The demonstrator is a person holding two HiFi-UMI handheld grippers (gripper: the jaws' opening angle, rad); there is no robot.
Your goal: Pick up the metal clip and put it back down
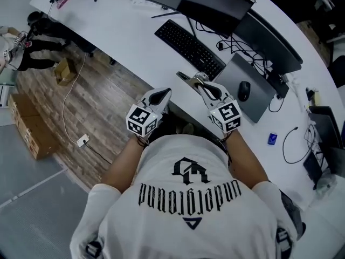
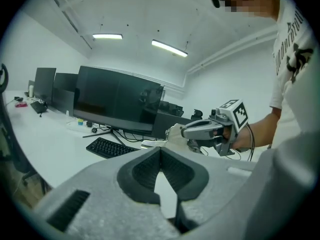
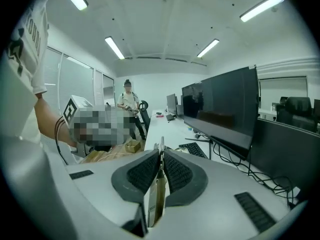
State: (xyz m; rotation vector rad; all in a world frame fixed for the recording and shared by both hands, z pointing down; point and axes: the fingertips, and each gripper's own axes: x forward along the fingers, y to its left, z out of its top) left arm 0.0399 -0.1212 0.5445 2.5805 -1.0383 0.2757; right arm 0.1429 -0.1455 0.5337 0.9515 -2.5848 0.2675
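One metal clip (image 1: 187, 77), and you had it in your right gripper (image 1: 201, 84), pads pinched flat on it, held clear above the white desk (image 1: 124, 31) at its near edge. The long axis ran along the gripper's own line. In the head view the free end stuck out past the fingertips toward the upper left, at the near end of the black keyboard (image 1: 188, 48). In the left gripper view the metal clip (image 2: 156, 143) poked out leftward from the right gripper (image 2: 182, 132), roughly level.

Look: a thin flat strip of bare silvery metal, shiny (the right gripper view caught it edge-on). There the metal clip (image 3: 159, 156) was a narrow sliver standing upright between the black ribbed pads (image 3: 177, 173). The shape of its far end couldn't be told.

Your left gripper (image 1: 163, 94) sat just beside the right one, apart from it. In its own view the left gripper (image 2: 160, 150) had its tips pressed together with nothing in them.

A grey mat (image 1: 253, 93) with a black mouse (image 1: 244, 90) lay on the desk right of the clip. Dark monitors (image 1: 215, 4) stood behind the keyboard.
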